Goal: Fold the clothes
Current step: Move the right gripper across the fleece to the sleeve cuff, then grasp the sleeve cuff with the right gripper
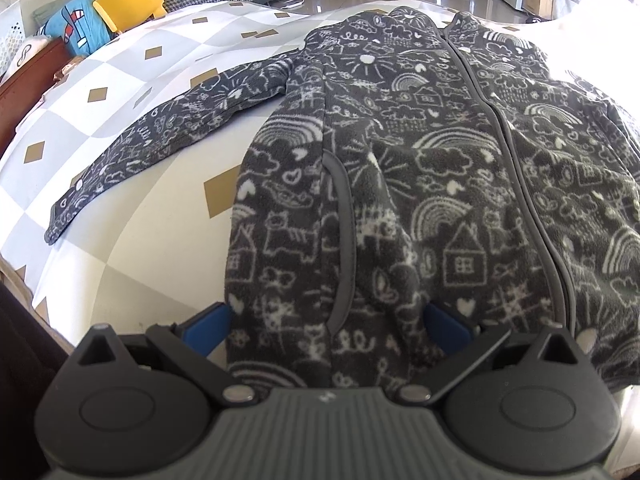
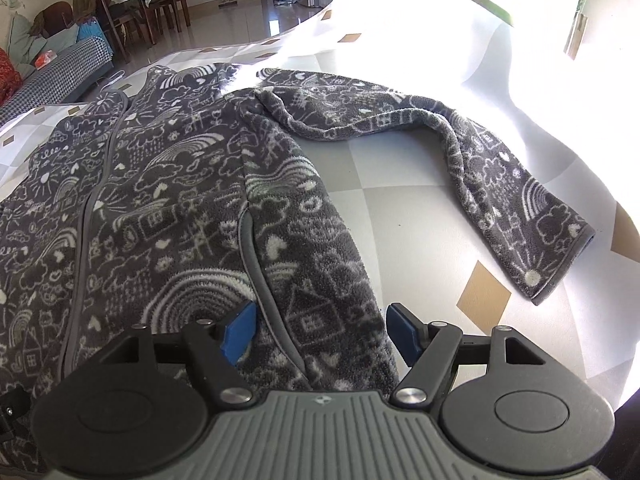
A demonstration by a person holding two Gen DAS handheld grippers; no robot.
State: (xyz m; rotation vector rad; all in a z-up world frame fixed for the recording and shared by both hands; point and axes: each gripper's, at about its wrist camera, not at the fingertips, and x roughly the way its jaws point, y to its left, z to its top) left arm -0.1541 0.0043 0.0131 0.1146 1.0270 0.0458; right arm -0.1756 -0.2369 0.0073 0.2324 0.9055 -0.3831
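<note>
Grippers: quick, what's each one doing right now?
Left gripper: open, straddling the jacket hem, not pinching.
Right gripper: open, jacket edge between the fingers.

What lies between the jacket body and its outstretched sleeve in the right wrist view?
Only bare checkered sheet: nothing lies between the jacket body and the sleeve, shown in the right wrist view.

We see the right tool [image 2: 320,334] with its blue pads [image 2: 239,334] spread wide around the near hem corner of the grey doodle-print fleece jacket [image 2: 168,184], which lies zipped on the checked sheet [image 2: 400,176], one sleeve [image 2: 500,168] stretched rightward.
</note>
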